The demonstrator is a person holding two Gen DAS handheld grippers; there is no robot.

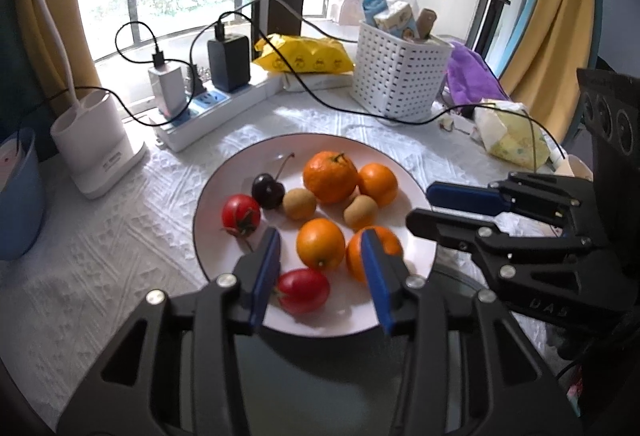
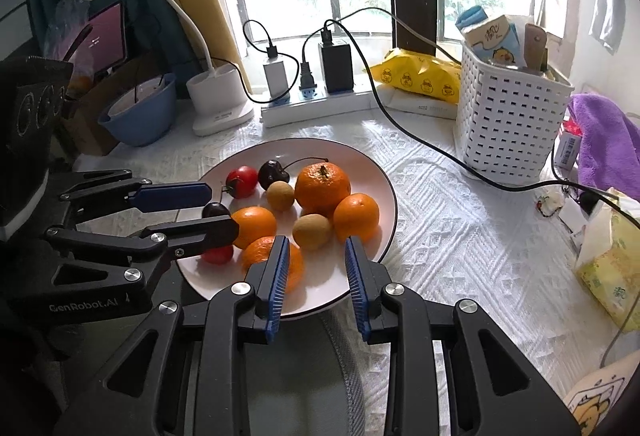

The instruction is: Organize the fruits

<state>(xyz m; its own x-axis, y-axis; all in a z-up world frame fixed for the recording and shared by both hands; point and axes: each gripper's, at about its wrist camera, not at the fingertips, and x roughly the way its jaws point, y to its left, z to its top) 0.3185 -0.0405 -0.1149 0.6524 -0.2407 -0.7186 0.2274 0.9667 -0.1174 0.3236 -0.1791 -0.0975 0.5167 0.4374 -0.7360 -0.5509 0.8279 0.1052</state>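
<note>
A white plate (image 1: 224,172) on the white cloth holds several oranges, the largest a mandarin (image 1: 330,176), plus two brown kiwis (image 1: 299,203), two red tomatoes (image 1: 241,214) and a dark cherry (image 1: 268,190). My left gripper (image 1: 320,236) hovers open over the plate's near side, with an orange (image 1: 320,248) and a tomato (image 1: 304,290) showing between its fingers, untouched. In the right wrist view a second cherry (image 2: 216,210) lies by the left gripper (image 2: 222,210) tips. My right gripper (image 2: 317,242) hangs over the plate's near right rim, jaws narrowly apart and empty.
Behind the plate are a power strip (image 1: 208,108) with chargers, a black cable (image 1: 340,108) trailing across the cloth, a white basket (image 1: 400,72) and a yellow pack (image 1: 304,54). A lamp base (image 1: 96,148) and blue bowl (image 1: 16,196) stand left; a tissue pack (image 1: 512,136) lies right.
</note>
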